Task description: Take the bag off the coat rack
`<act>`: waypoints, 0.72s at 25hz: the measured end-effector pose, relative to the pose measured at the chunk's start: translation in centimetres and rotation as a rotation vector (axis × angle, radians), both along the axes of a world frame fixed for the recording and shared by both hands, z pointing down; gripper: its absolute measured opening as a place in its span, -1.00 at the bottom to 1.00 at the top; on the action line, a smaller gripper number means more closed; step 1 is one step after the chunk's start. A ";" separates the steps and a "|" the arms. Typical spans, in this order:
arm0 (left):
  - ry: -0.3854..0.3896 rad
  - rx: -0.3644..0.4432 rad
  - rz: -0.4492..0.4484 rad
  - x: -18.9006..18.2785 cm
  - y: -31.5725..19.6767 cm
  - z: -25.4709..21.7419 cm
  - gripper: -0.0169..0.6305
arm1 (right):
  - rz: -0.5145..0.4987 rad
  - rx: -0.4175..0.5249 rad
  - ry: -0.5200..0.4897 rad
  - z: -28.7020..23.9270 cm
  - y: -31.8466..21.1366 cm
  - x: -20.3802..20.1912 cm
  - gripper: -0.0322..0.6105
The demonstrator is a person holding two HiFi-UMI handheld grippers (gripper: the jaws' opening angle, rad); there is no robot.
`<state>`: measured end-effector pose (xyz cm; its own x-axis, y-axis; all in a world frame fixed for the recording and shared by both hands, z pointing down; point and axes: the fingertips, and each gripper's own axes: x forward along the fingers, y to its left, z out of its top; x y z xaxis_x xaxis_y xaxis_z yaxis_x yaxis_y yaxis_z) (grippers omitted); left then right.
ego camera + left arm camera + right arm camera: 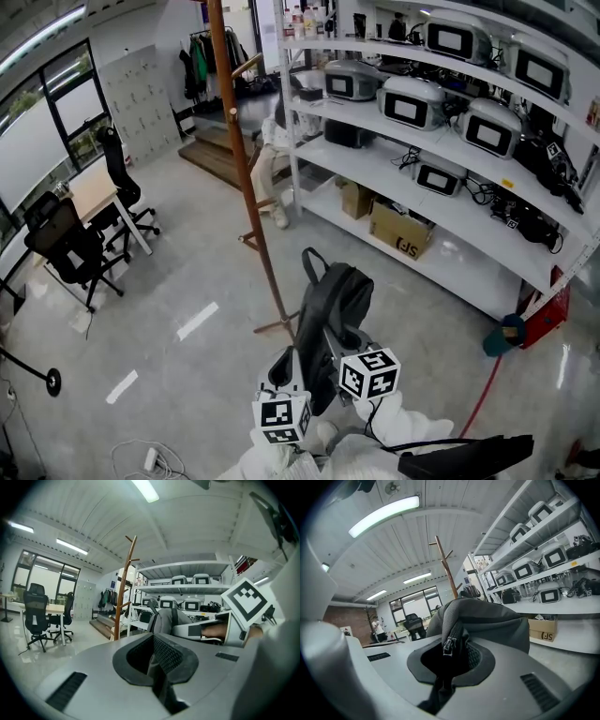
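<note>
The dark grey woven bag point(336, 298) hangs clear of the slim brown wooden coat rack point(246, 169), just right of its foot. The right gripper point(447, 656) is clamped on the bag's ribbed zipper edge. The left gripper point(157, 667) is pinched tight on a pale grey fabric strip point(152, 662).

Wide room lay over the pale grey polished floor point(187, 281) left of the tall brown wooden coat-rack pole point(241, 159). The pole and its splayed feet stood just left of the dark grey fabric backpack point(333, 309), crowding that side. On the right, a long white metal shelving unit point(450, 214) with grey-and-white boxy devices point(412, 103) and brown cardboard boxes point(401, 230) blocked the way, leaving only a strip of floor. A light wooden desk point(94, 192) and black wheeled office chairs point(66, 248) stood well apart, far left.
</note>
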<state>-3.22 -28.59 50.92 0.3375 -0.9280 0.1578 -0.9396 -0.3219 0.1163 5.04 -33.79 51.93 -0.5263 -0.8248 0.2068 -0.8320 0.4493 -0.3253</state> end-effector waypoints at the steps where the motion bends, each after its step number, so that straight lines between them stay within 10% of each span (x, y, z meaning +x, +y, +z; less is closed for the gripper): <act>1: 0.003 0.000 0.001 -0.2 0.4 -0.1 -0.94 | -0.001 -0.002 0.000 0.0 0.5 -0.2 -0.82; 18: 0.023 -0.012 0.026 -2.7 8.1 0.6 -0.94 | 0.003 -0.017 -0.030 0.4 8.7 -2.9 -0.82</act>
<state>-5.94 -20.50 51.51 0.3649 -0.9171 0.1607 -0.9280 -0.3443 0.1423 2.14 -25.05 52.36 -0.5303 -0.8227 0.2048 -0.8229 0.4414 -0.3577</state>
